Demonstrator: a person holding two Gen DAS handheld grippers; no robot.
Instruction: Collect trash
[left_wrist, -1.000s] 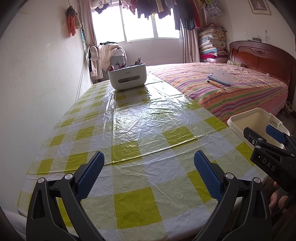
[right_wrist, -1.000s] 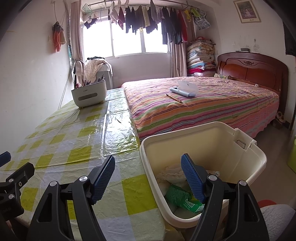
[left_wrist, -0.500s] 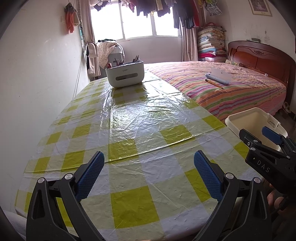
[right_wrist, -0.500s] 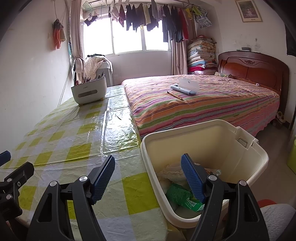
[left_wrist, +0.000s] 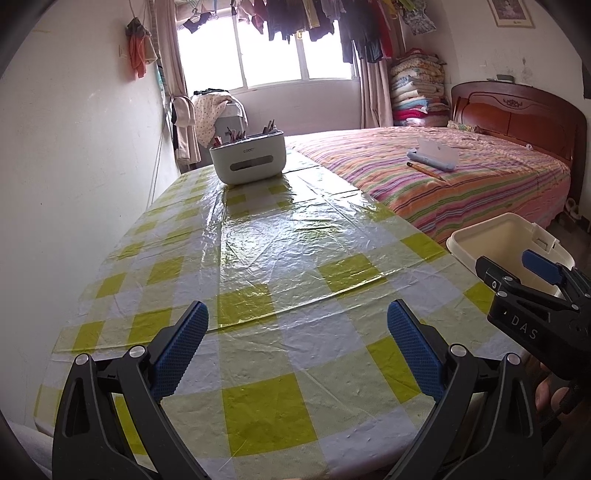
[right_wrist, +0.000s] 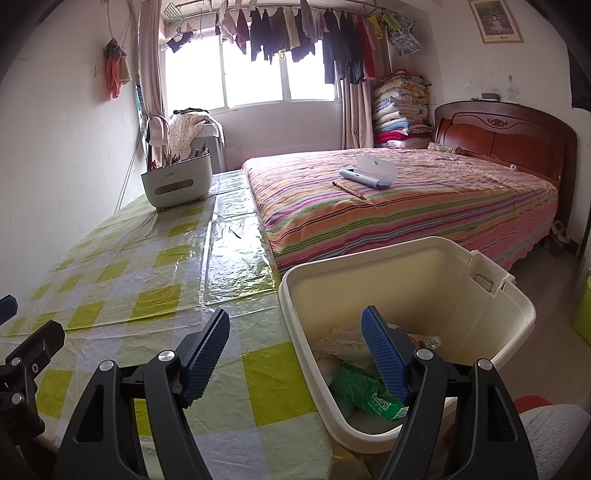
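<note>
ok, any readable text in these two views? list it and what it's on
"DAS": white letters on the black body of the right gripper, seen in the left wrist view.
Grey organizer box on the table: a short pale logo above its slot, too small and blurred to read.
Green wrapper in the trash bin: white printed patch, unreadable.
Framed picture on the wall: no legible text.

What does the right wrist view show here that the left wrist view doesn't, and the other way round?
Only the right wrist view: the inside of the bin, with a green wrapper and pale crumpled trash at the bottom.

Only the left wrist view: the near left part of the tablecloth along the wall, bare of trash.

Both: the organizer at the table's far end, the bed with a pencil and case, the window, and both grippers, left and right, open and empty.
</note>
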